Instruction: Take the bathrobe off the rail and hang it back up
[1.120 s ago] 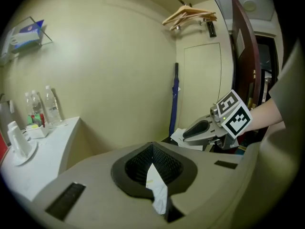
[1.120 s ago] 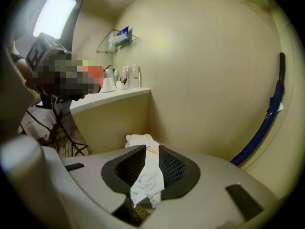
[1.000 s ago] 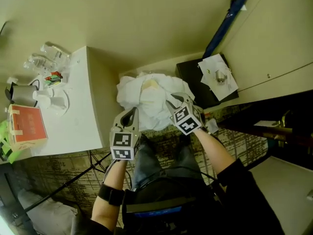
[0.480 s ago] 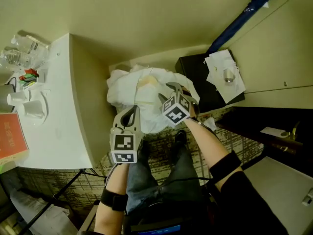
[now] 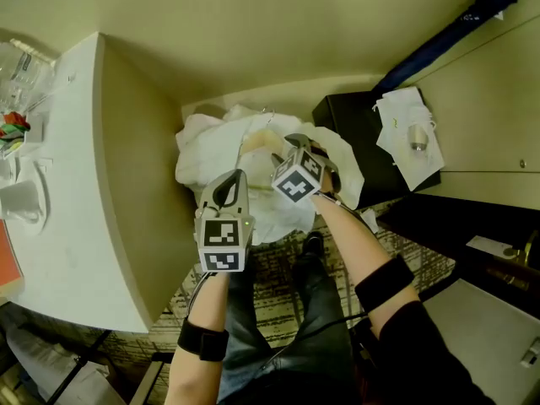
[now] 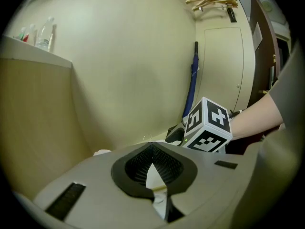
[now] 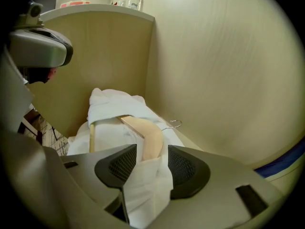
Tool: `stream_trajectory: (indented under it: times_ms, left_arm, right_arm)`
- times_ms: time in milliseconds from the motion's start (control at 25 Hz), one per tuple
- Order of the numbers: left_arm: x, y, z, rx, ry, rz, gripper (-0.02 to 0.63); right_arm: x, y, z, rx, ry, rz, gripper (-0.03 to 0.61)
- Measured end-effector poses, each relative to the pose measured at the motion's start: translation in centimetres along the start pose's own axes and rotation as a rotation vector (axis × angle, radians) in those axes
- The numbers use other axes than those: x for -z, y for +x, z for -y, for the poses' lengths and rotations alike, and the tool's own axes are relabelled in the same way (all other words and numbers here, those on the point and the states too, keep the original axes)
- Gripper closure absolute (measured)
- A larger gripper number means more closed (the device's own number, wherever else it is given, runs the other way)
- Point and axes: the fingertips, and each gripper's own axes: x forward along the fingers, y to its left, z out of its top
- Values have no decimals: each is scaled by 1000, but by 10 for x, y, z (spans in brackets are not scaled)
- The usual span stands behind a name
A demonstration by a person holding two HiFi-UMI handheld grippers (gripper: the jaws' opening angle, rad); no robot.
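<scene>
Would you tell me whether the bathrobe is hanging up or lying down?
Lying down: the bathrobe is heaped on the floor around its wooden hanger.

The bathrobe (image 5: 211, 154), white and thick, is lying in a crumpled heap on the floor (image 5: 283, 272), pressing against the foot of the wall (image 5: 253, 40). A pale wooden hanger (image 7: 148, 135) is resting on top of the heap, partly wrapped in the cloth, its wire hook (image 7: 174, 124) pointing toward the wall. On the side away from the wall, the left gripper (image 5: 233, 180) is pinching a fold of the cloth.
</scene>
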Motion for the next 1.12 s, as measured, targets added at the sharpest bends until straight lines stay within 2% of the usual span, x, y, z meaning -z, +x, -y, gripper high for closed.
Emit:
stream_trajectory:
  times_ms: [160, 520, 680, 720, 760, 920, 1120]
  left_arm:
    - [8, 26, -8, 12, 29, 0, 612]
    - [18, 55, -18, 22, 5, -2, 612]
    - [20, 55, -22, 28, -5, 5, 612]
    - [22, 55, -23, 30, -7, 4, 612]
    - [23, 55, -24, 33, -12, 3, 612]
    - [29, 54, -26, 38, -28, 1, 612]
    - [32, 56, -26, 47, -38, 1, 612]
  right_arm:
    - [5, 26, 1, -26, -14, -49, 350]
    - [11, 59, -2, -127, -2, -145, 348]
    - [14, 62, 9, -140, 64, -180, 324]
    - [13, 63, 11, -146, 78, -178, 281]
    - [12, 65, 12, -161, 90, -176, 273]
    - [12, 70, 4, -231, 90, -161, 293]
    - [9, 75, -3, -239, 58, -145, 350]
